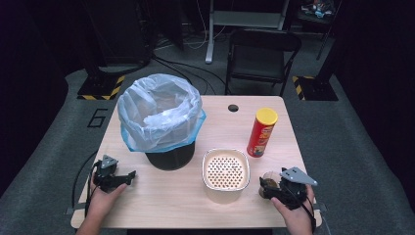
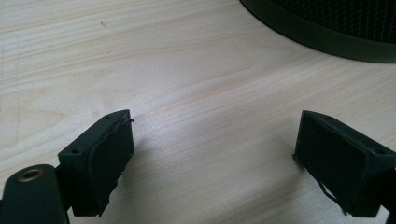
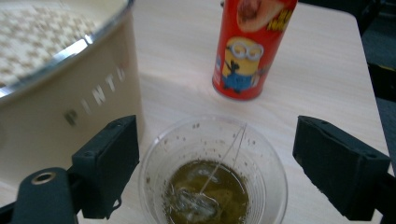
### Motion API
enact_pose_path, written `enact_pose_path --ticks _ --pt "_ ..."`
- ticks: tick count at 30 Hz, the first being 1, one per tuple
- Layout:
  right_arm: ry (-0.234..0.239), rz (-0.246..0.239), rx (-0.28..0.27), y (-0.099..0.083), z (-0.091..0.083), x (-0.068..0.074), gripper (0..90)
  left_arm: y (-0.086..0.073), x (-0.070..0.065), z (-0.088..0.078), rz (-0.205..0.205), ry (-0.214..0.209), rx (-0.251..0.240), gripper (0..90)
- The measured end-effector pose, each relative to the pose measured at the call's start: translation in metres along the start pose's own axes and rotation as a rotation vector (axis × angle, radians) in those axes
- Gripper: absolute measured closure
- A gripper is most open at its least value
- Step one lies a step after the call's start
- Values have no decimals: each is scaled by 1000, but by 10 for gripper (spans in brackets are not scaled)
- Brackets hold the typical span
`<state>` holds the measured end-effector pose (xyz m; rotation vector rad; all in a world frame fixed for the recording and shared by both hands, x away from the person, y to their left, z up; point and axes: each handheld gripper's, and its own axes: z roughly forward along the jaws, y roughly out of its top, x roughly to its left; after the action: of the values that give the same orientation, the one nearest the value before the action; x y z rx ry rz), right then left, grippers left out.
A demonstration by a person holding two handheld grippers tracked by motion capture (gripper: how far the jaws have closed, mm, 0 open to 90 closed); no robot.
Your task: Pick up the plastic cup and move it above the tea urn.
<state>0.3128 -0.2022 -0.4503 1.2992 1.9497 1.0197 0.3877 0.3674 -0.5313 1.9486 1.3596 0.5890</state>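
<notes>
pale wood table [image 1: 161, 196] at a recording station, a person's hands entering from the near edge with a two-jaw gripper in each. the left gripper [image 1: 128, 175] rests low at the near left of the table, its jaws spread wide over bare wood with nothing between them; the left gripper view has the dark mesh base of a black bin [image 2: 327, 28] just ahead. that bin [image 1: 170, 157], lined with a translucent white bag [image 1: 159, 112] edged in blue, stands at the left centre of the table. the right gripper [image 1: 266, 188] sits at the near right, its jaws also wide apart, flanking a clear plastic cup [image 3: 212, 172] that holds a little brownish-green liquid; neither pad touches the cup wall. just beside the cup to its left stands a cream container [image 1: 225, 174] with a perforated top and silver lettering on its side [image 3: 70, 107]. behind them, a red chip can [image 1: 262, 132] with a yellow lid stands upright, a cartoon figure on its label [image 3: 250, 46]. a black folding chair [image 1: 262, 54] stands beyond the far edge.
</notes>
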Motion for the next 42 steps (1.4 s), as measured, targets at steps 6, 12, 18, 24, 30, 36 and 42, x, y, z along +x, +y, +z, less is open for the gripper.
enact_pose_path --ticks 6,12,18,24,30,36,42 --pt "-51 -25 82 -10 14 4 134 0 0 0 0 0 0 115" --pt "-32 4 99 -20 13 -8 149 0 0 0 0 0 0 115" --pt "-6 17 116 -26 16 -15 192 0 0 0 0 0 0 115" --pt "29 3 124 -27 24 -10 286 0 0 0 0 0 0 115" --pt "59 37 97 -25 22 -14 285 0 0 0 0 0 0 115" --pt "60 17 83 -23 19 -17 285 0 0 0 0 0 0 115" --pt "102 -45 79 -13 12 -18 313 0 0 0 0 0 0 115"
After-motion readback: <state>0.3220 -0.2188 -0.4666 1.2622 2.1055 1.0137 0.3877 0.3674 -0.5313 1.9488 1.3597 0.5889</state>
